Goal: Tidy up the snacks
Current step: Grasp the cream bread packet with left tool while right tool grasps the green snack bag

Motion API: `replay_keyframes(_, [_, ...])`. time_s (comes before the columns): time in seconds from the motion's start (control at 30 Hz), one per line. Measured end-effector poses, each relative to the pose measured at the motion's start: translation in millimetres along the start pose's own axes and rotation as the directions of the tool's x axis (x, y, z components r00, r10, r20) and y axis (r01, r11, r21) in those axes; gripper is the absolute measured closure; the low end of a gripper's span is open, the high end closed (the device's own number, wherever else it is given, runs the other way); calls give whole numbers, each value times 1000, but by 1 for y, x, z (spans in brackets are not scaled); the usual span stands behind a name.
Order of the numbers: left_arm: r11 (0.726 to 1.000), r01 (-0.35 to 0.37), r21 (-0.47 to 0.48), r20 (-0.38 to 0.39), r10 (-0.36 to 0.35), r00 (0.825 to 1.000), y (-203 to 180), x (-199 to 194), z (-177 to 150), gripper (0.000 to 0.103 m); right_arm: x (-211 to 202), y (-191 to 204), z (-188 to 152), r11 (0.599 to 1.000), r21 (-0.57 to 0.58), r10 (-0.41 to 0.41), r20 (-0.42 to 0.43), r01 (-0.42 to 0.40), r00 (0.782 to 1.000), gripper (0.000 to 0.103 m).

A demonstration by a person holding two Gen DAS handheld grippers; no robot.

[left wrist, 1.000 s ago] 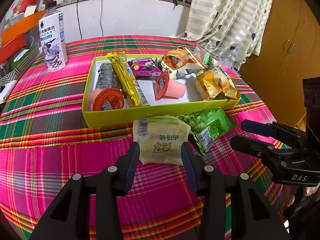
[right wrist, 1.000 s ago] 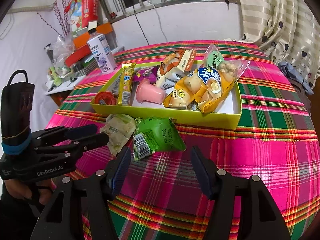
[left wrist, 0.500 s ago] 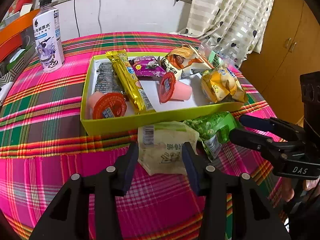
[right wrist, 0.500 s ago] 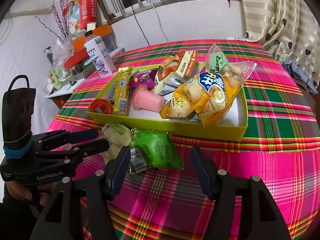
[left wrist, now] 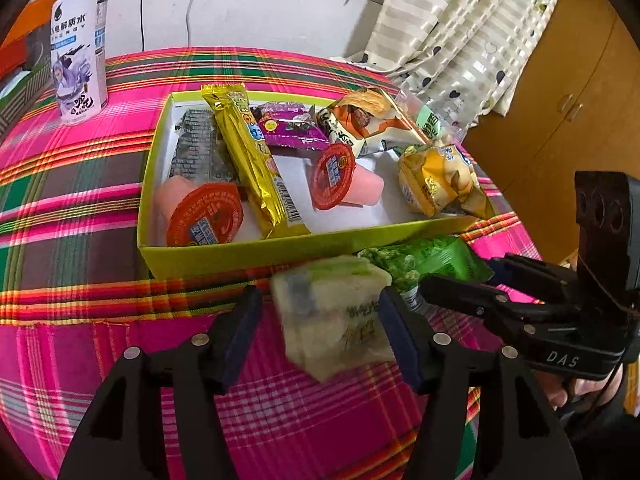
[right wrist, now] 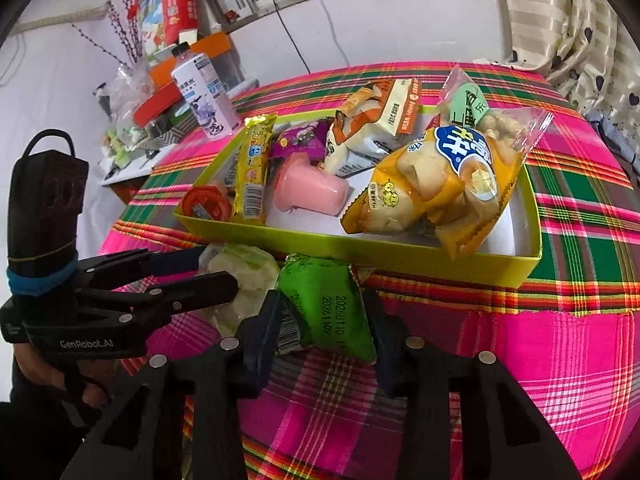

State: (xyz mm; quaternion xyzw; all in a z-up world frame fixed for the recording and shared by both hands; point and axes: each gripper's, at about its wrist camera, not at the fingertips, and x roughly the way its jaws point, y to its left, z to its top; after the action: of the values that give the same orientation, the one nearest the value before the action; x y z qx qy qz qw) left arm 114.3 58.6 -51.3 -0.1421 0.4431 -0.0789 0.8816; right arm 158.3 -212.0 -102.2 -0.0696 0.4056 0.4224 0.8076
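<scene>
- Right gripper has just closed, pinching the green pouch; the yellow box lies just ahead.
- Left gripper has just spread wide around the pale packet, box likewise ahead.

One box holds two jelly cups and six snack packs, among them a yellow bar and a purple pack. Two more packs lie outside it, one pale, one green. One bottle stands on the counter. Two claws.
</scene>
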Motion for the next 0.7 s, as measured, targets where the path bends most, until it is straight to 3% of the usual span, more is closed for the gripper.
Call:
replay_keyframes(0.2, [999, -27, 23, 4, 27, 1000, -12, 2, -3, 40, -2, 2, -5, 1000, -7, 10, 12, -10, 1000, 75])
replay_keyframes(0.6, [995, 85, -46, -12, -85, 996, -12, -5, -15, 41, -6, 2, -13, 1000, 5, 3, 22, -3, 1000, 78])
replay_keyframes(0.7, [994, 97, -43, -6, -97, 995, -12, -7, -17, 46, -7, 2, -15, 1000, 5, -3, 25, 3, 1000, 78])
